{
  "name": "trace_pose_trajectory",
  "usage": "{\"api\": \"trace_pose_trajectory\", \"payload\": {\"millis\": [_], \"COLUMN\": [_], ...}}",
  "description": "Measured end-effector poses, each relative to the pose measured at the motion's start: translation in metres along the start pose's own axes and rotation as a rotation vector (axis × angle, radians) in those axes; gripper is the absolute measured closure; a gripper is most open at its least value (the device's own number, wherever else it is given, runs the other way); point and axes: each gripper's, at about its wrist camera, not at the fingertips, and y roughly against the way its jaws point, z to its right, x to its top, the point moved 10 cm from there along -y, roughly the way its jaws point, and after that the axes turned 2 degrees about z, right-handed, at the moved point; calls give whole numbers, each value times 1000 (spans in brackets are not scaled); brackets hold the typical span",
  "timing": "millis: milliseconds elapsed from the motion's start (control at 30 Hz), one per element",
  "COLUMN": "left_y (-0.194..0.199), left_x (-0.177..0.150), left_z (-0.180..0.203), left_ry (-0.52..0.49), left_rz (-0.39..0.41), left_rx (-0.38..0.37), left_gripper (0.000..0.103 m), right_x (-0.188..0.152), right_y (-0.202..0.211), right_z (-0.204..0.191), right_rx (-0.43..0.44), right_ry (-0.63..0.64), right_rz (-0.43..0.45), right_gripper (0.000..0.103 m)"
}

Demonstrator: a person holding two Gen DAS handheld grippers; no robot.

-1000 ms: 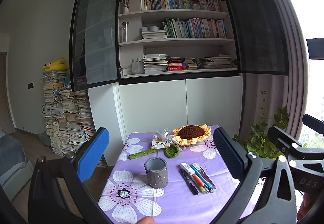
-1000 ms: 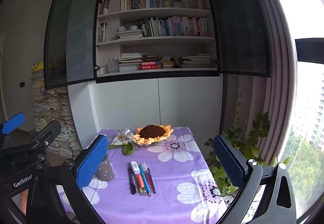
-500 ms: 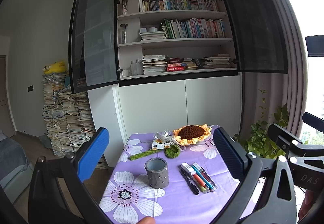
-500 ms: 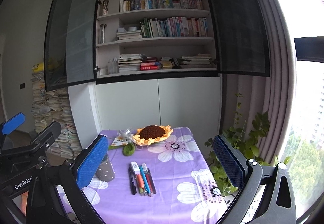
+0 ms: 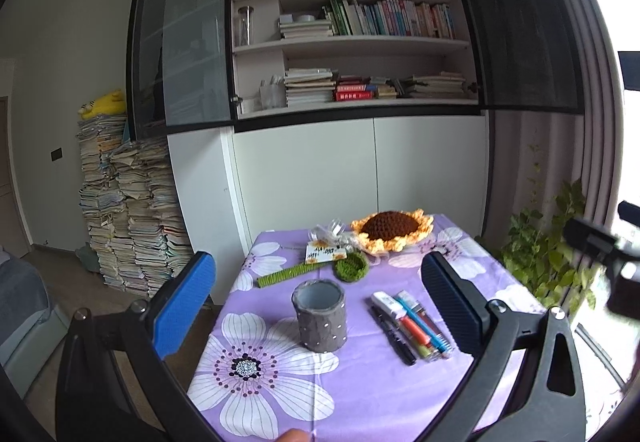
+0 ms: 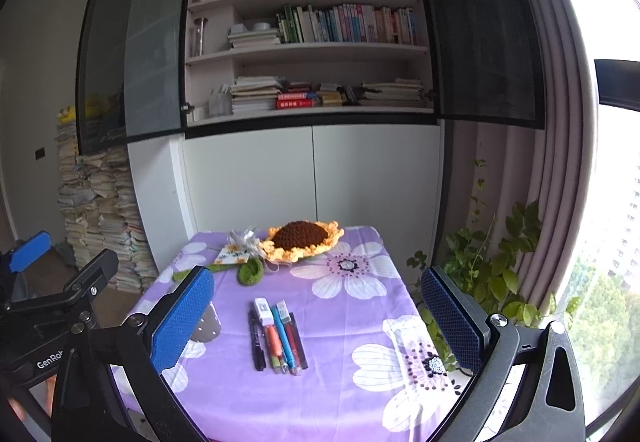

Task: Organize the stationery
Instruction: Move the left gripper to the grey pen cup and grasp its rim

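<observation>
Several pens and markers (image 5: 412,326) lie side by side on the purple flowered tablecloth (image 5: 360,390), right of an empty grey pen cup (image 5: 319,316). The pens also show in the right wrist view (image 6: 278,336); there the cup (image 6: 206,328) is mostly hidden behind my left finger. My left gripper (image 5: 320,306) is open and empty, held back from the table in front of the cup. My right gripper (image 6: 318,316) is open and empty, held back in front of the pens.
A crocheted sunflower (image 5: 394,230), a small card (image 5: 325,253), a green stem (image 5: 284,275) and green crochet leaf (image 5: 352,268) lie at the table's far end. A bookcase (image 5: 352,42) stands behind. A potted plant (image 6: 488,266) is right, paper stacks (image 5: 128,218) left.
Both grippers have drifted slightly; the table sits a little lower and closer in the left wrist view. Nothing on the table has moved.
</observation>
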Motion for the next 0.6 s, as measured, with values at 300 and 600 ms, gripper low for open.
{"api": "trace_pose_trajectory", "payload": {"millis": [300, 600], "left_y": [-77, -142], "left_x": [-72, -103], "left_z": [-7, -3], "left_ry": [39, -10], "left_rz": [-123, -239], "left_rx": [-71, -80], "left_gripper": [1, 1], "right_x": [-45, -79], "right_y": [-78, -147], "right_z": [6, 6], "right_rx": [-28, -49], "right_ry": [-34, -27], "right_rz": [-176, -285], "right_gripper": [0, 0]}}
